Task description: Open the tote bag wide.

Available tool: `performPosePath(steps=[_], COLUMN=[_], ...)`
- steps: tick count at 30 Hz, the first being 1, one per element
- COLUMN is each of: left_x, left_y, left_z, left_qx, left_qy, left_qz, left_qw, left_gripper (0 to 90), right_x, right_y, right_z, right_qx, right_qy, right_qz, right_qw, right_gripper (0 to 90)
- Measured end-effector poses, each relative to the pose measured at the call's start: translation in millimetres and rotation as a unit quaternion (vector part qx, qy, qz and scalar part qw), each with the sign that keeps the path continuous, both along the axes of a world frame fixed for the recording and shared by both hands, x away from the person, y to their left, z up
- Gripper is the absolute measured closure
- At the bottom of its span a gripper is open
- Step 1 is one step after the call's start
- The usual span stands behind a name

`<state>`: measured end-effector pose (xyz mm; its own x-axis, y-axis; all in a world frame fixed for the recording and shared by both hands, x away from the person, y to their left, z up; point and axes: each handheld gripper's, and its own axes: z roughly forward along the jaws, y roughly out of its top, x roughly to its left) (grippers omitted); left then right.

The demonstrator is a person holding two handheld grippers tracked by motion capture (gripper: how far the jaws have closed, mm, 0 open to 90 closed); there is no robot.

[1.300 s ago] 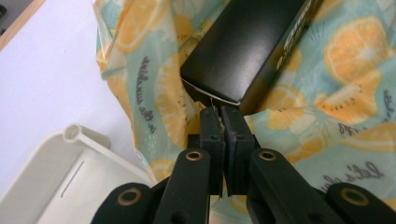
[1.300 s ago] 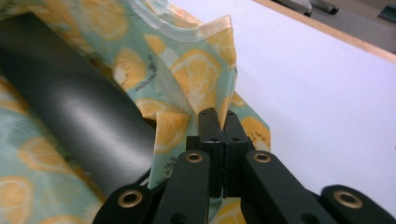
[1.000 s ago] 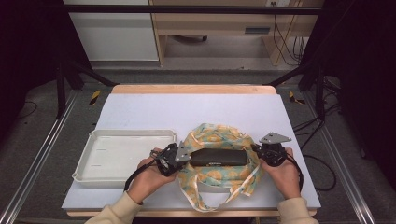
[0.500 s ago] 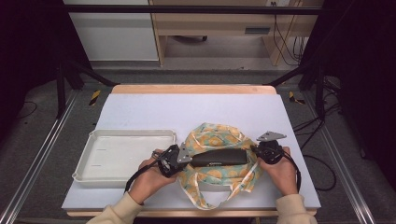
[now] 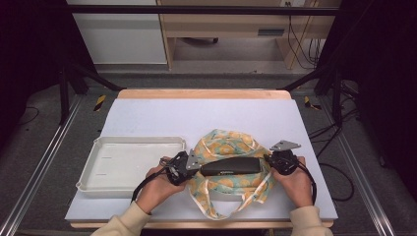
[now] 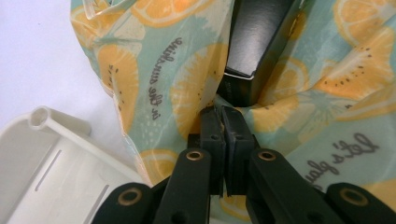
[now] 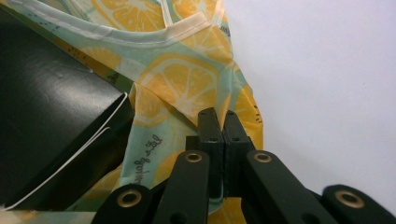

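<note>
Black box [image 5: 230,166] half-wrapped in lemon-print bag [image 5: 223,147]

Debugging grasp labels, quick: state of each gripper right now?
Left gripper: shut on the lemon-print bag, beside the black box.
Right gripper: shut on the lemon-print bag's other side.

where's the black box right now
In the high view the black box lies on the lemon-print bag, near the table's front edge, between the left gripper and the right gripper, just right of the white tray.
</note>
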<state>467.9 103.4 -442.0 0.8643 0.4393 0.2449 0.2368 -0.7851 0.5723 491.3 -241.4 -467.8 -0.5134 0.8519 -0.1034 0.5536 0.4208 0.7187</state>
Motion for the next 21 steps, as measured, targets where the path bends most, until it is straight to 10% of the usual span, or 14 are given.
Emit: performPosePath(steps=[15,21], left_x=[8.8,8.4], left_y=[4.5,10.9], left_z=[-5.3,0.8], left_qx=[-0.001,-0.022], left_qy=[0.002,-0.009], left_qz=[0.018,0.017], left_qw=[0.9998,0.9996], left_gripper=[87.6,79.3], right_x=[-4.3,-24.4], right_y=[-0.2,-4.4], right_z=[-0.8,11.2], right_qx=[0.013,0.027], right_qy=[-0.003,-0.029], right_qz=[-0.008,-0.028], right_qw=[0.9999,0.9988], right_gripper=[85.4,59.1])
